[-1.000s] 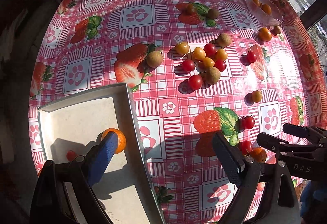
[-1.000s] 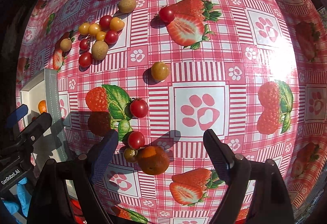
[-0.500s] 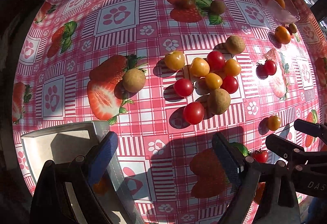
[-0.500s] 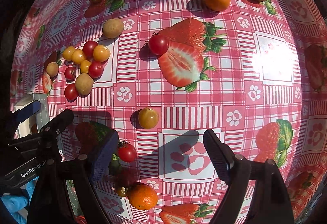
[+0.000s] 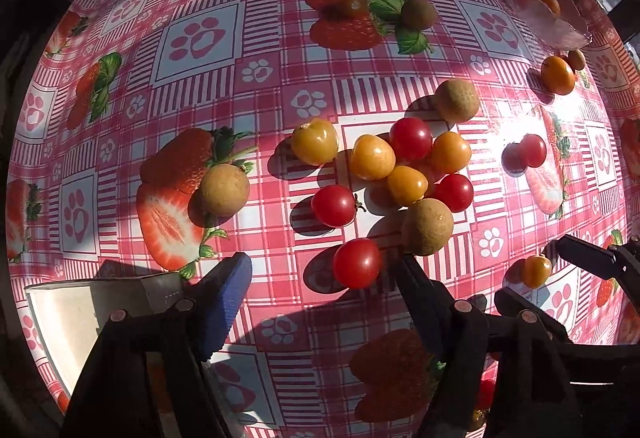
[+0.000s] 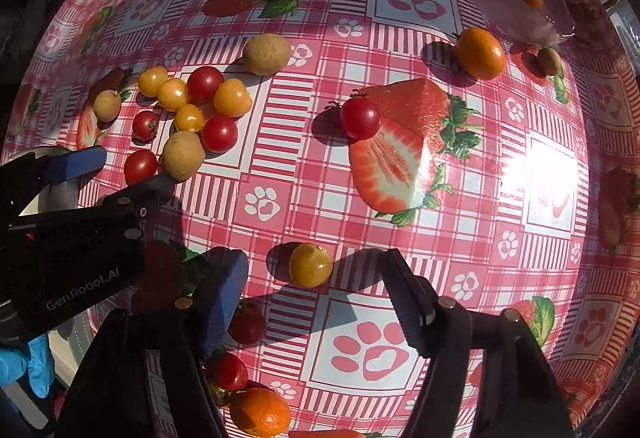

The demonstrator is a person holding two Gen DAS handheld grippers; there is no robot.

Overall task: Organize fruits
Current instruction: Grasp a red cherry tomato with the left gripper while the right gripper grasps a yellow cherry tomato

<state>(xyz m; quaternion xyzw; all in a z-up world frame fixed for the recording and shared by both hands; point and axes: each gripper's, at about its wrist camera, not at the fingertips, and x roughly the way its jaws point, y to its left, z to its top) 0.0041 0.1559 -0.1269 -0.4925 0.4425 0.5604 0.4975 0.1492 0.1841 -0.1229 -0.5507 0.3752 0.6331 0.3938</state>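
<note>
Tray (image 5: 80, 312) sits at the worktop's left edge; left claw (image 5: 320, 278), spread and empty, has a red cherry tomato (image 5: 357, 263) just ahead, nearer its right finger. Further right, the right claw (image 6: 316, 288), also spread, frames a yellow tomato (image 6: 311, 265).

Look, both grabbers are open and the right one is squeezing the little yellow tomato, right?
Not quite. Both are open, but the right gripper isn't squeezing the yellow tomato. The right wrist view shows the tomato lying on the tablecloth between the open fingertips, with gaps either side. The left gripper holds nothing.
</note>
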